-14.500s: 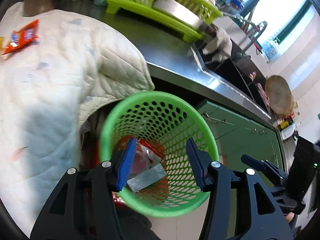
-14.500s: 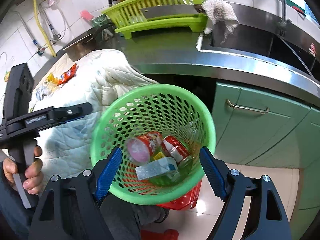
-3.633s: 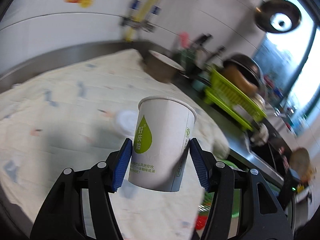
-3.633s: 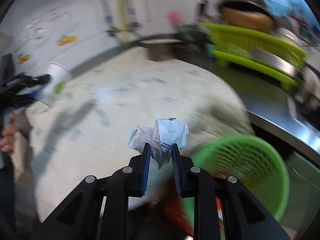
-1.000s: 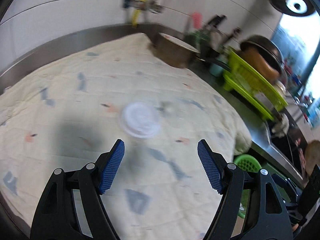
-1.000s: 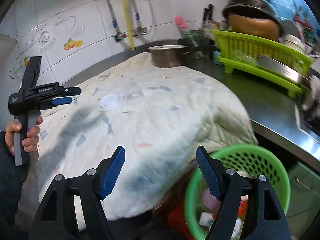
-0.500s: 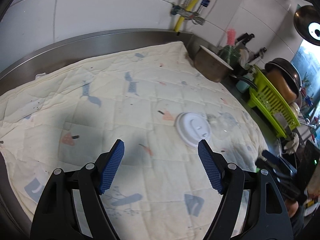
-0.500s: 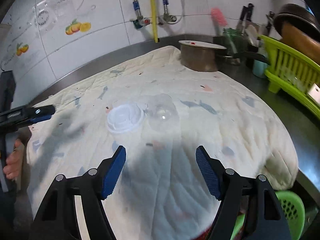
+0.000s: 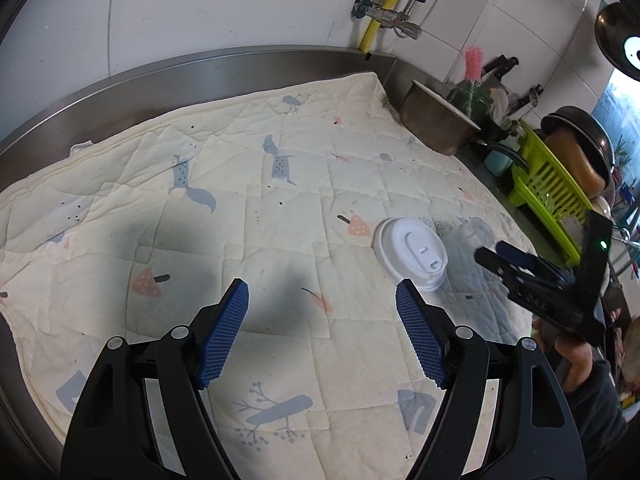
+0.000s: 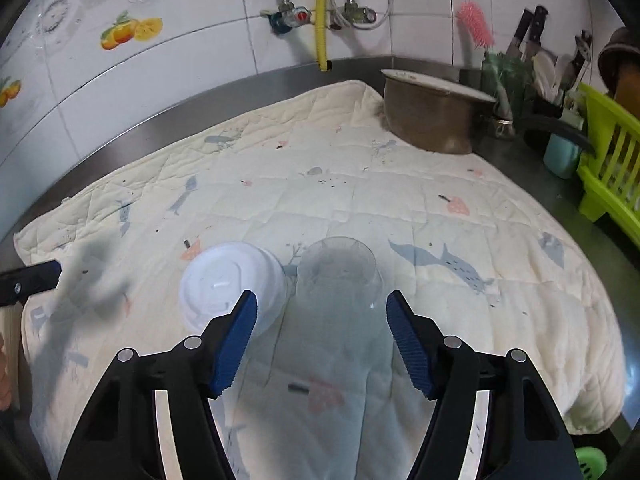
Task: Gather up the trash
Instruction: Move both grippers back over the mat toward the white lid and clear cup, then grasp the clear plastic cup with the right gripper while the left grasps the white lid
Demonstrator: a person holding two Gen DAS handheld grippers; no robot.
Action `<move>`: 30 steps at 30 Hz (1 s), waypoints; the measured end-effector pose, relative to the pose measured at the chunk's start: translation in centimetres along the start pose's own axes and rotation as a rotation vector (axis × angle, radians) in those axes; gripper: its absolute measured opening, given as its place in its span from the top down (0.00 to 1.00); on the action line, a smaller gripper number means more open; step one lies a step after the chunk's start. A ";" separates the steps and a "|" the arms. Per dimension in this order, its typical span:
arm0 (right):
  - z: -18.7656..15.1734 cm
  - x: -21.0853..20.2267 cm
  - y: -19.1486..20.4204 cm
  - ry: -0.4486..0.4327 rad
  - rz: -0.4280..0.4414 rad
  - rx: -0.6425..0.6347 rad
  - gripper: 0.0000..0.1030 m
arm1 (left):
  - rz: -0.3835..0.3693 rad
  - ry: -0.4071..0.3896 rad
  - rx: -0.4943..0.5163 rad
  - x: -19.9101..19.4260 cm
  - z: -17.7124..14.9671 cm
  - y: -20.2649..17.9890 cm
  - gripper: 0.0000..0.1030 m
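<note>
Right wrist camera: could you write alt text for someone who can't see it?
The right gripper, its blue-padded jaws closing, points at a clear plastic cup on a quilted cloth, not yet touching it. A white lidded cup stands just left; a metal pot sits behind.

No legible text, labels, numbers — none.

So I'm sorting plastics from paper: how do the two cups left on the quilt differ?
The white cup is opaque and capped with a lid; the clear cup is see-through and shows no lid. The right gripper, its jaws closing, lines up with the clear cup, while the white cup sits off its left finger. Both stand side by side on the quilt.
</note>
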State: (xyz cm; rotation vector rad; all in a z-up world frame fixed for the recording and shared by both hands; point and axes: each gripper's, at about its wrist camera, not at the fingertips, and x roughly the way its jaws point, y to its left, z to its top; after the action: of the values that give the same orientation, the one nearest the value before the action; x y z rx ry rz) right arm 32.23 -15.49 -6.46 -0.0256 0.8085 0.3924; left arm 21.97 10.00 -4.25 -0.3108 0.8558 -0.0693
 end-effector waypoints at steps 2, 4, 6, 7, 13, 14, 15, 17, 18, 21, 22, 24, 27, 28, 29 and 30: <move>0.2 0.8 -0.3 0.007 -0.007 0.005 0.40 | -0.002 0.003 0.006 0.2 0.0 -0.2 0.27; 0.4 1.7 -0.5 0.026 -0.005 0.012 0.40 | -0.003 0.009 0.013 0.5 0.1 -0.4 0.27; 0.4 2.0 -0.6 0.029 -0.019 0.007 0.51 | -0.005 0.017 0.025 0.9 0.1 -1.0 0.27; 0.4 2.0 -0.7 0.026 -0.020 0.007 0.51 | -0.005 0.020 0.030 1.1 0.1 -1.2 0.27; -0.1 0.4 -1.3 0.005 -0.001 0.019 0.54 | -0.010 0.046 0.084 2.9 -0.2 -3.3 0.20; -0.3 -0.2 -1.4 -0.004 -0.002 0.018 0.54 | -0.011 0.050 0.099 3.3 -0.2 -3.7 0.19; -0.4 -0.7 -1.5 -0.011 0.002 0.022 0.54 | -0.011 0.052 0.112 3.5 -0.2 -4.1 0.19; -0.8 -2.0 -1.9 -0.026 0.017 0.031 0.54 | -0.013 0.064 0.146 4.4 -0.3 -5.1 0.19; -1.0 -2.5 -2.0 -0.032 0.020 0.027 0.54 | -0.021 0.069 0.160 4.6 -0.3 -5.6 0.19; -1.8 -4.6 -2.4 -0.053 0.022 0.014 0.54 | -0.034 0.073 0.227 5.4 -0.6 -7.3 0.09; -2.1 -5.2 -2.5 -0.059 0.026 0.013 0.54 | -0.030 0.076 0.250 5.7 -0.7 -8.0 0.07; -2.7 -6.4 -2.8 -0.073 0.029 0.013 0.54 | -0.047 0.082 0.295 6.2 -0.8 -9.1 0.06; -3.8 -8.1 -3.3 -0.092 0.038 0.021 0.54 | -0.013 0.075 0.357 7.3 -0.7 -10.7 0.06; -4.1 -8.6 -3.5 -0.097 0.040 0.024 0.54 | -0.015 0.083 0.369 7.8 -0.6 -11.0 0.06; -4.3 -9.0 -3.6 -0.101 0.041 0.025 0.54 | -0.010 0.087 0.379 8.3 -0.5 -11.4 0.06; -4.7 -9.6 -3.9 -0.108 0.043 0.027 0.54 | -0.009 0.090 0.387 8.7 -0.5 -11.5 0.06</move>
State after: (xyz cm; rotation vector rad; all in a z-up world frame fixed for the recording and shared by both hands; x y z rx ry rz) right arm 24.33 -23.06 -3.41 0.0383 0.7090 0.4197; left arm 28.01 -2.67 -7.47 0.0516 0.9096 -0.2554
